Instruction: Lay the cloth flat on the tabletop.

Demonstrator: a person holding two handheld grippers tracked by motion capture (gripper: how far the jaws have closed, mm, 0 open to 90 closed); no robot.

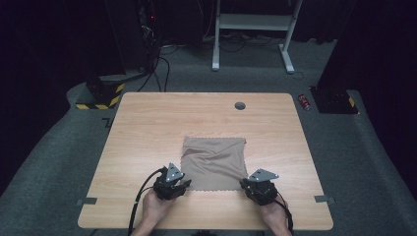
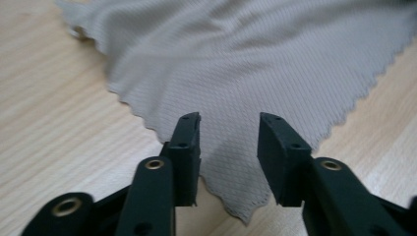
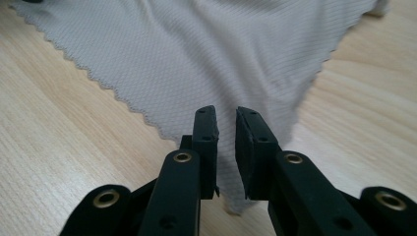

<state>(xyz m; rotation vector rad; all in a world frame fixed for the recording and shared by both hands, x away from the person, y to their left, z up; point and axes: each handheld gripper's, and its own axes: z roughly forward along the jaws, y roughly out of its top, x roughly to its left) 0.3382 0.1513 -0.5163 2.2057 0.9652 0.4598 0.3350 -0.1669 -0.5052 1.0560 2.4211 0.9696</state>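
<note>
From high up we see the tan cloth [image 1: 215, 162] in the middle of the table [image 1: 147, 128], soft, light and floppy. The left gripper [image 2: 228, 129] is spread over one near corner. The right gripper [image 3: 226, 123] is a little apart over another. We should pinch those corners.

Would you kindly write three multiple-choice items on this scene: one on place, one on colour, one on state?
1. Where is the cloth?
A. on the table
B. on the floor
C. over a chair

2. What colour is the cloth?
A. red
B. beige
C. blue

3. How do the left gripper jaws stand?
A. clamped shut on a cup
B. folded away
C. apart over a cloth corner

Answers: 1 A, it lies on the wooden top; 2 B, light beige in every view; 3 C, a gap shows between the pads with the cloth corner beneath.
</note>
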